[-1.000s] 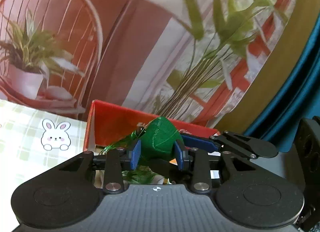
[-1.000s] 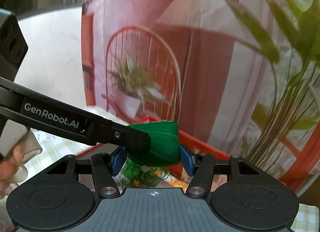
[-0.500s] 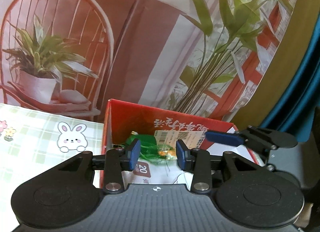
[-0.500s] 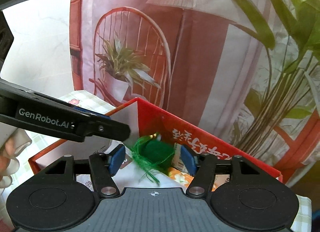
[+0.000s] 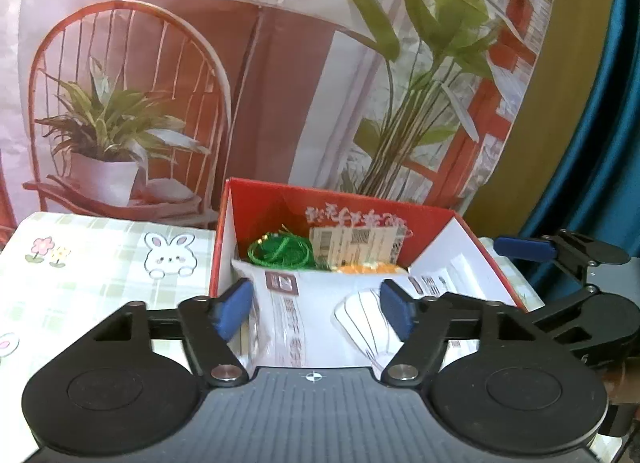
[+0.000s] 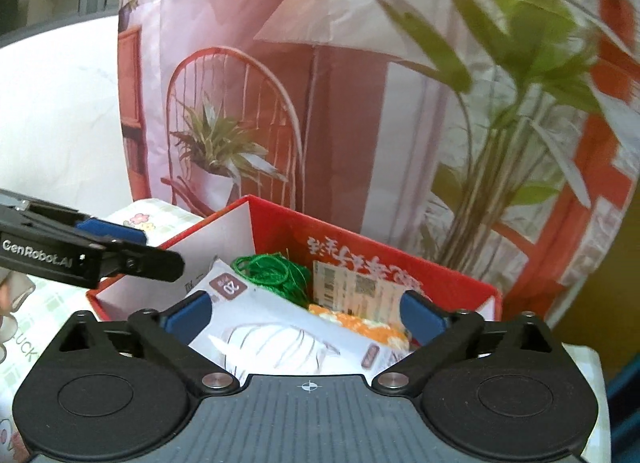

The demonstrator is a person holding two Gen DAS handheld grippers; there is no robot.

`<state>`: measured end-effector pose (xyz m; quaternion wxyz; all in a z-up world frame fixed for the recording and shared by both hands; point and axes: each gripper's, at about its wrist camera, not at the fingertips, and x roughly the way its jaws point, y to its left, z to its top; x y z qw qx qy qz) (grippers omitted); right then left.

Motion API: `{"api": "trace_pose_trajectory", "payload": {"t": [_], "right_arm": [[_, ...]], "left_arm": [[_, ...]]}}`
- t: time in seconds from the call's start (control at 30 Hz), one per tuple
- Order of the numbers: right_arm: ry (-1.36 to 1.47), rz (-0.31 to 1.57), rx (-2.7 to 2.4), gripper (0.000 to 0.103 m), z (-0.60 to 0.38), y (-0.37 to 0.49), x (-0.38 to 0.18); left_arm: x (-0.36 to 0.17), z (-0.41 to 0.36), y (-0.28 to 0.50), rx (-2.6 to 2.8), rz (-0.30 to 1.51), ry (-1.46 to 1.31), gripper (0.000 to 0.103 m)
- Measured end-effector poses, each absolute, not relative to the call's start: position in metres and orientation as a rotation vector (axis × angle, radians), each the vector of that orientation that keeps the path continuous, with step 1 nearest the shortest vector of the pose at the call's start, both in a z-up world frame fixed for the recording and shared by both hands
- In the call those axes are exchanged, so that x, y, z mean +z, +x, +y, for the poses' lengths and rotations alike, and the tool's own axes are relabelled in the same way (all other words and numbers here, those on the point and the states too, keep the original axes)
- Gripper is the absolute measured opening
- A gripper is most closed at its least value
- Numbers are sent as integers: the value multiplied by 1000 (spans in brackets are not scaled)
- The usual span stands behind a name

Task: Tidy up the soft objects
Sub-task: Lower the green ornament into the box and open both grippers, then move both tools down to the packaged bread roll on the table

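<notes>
The left gripper (image 5: 316,305) has just been opening its jaws, and nothing is between them now. The right gripper (image 6: 304,317) has just been opening too. It stands very wide and holds nothing.

The green tassel ornament (image 5: 280,251) lies inside the red cardboard box (image 5: 344,203), at the back left corner. It sits behind a white soft pack (image 5: 316,315) that fills the front of the box. Next to the tassel there is an orange and white soft thing (image 6: 360,323), and a paper label (image 6: 352,287) is stuck on the back wall.

The box stands on a checked tablecloth with a bunny on it (image 5: 100,271).

The tassel looks very light and floppy. Its loose threads would likely slip or snag, so the thick bunched middle is the best place to pinch it. The white pack looks soft and squashy, with a smooth skin that may slide. I would take it by an edge or across its narrow side, and squeeze gently. Nothing here looks like it would break.
</notes>
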<state>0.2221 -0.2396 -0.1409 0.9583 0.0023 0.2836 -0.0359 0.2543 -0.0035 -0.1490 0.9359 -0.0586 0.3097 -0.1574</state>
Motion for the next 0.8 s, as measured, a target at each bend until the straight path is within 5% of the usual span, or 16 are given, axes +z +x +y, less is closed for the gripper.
{"api": "trace_pose_trajectory", "payload": {"t": [0.13,0.8], "right_arm": [[31,577,-90,102,-243,199,-141],[55,577,-143,103,-248,96,-164]], "left_arm": [[-150,-10,234,-304,630,-105,101],[-184,-45,168,-341,699,-98,103]]}}
